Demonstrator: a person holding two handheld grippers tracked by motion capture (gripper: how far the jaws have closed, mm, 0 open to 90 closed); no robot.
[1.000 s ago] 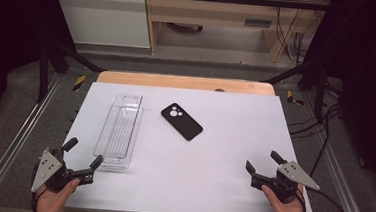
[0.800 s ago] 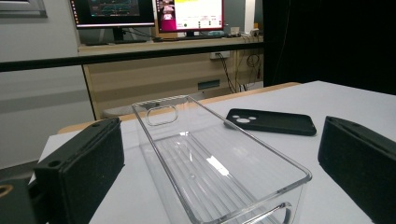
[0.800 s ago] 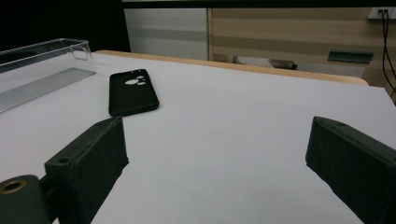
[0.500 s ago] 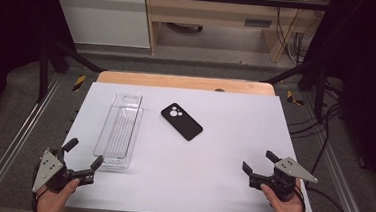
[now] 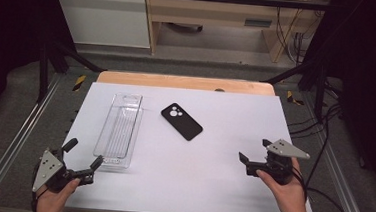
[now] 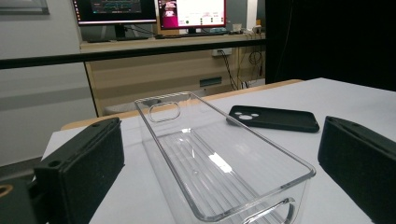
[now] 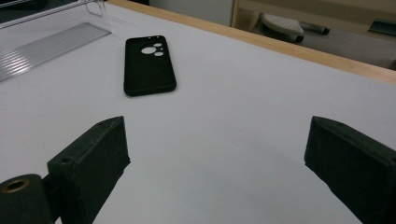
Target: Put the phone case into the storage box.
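**Both grippers open at the near edge, tray and phone case untouched**

Worktop [image 5: 220, 188]: white sheet, wooden strip along the far edge, metal rails on both sides. Mostly bare, so plenty of room to move over the middle and right half.

Clear plastic tray [image 5: 119, 130]: long, empty, lies lengthwise on the left half, its near end just ahead of the left gripper. In the left gripper view the tray [image 6: 219, 163] sits straight in front between the fingers, handle cut-outs at both ends.

Black phone case [image 5: 181, 121]: flat, camera holes up, just right of the tray's far half, not touching it. In the right gripper view the case [image 7: 148, 65] lies well ahead and off to the left.

Left gripper [image 5: 82, 158]: fingers spread wide, holding nothing, near the front left corner. Right gripper [image 5: 255, 151]: fingers wide apart too, empty, over bare worktop at the front right.

Step, by my read: approach, nothing grasped yet. Likely next: right gripper reaches forward and left to the case, left steadies the tray. The case is thin and flat, so the fingers need to come low at its long edges.
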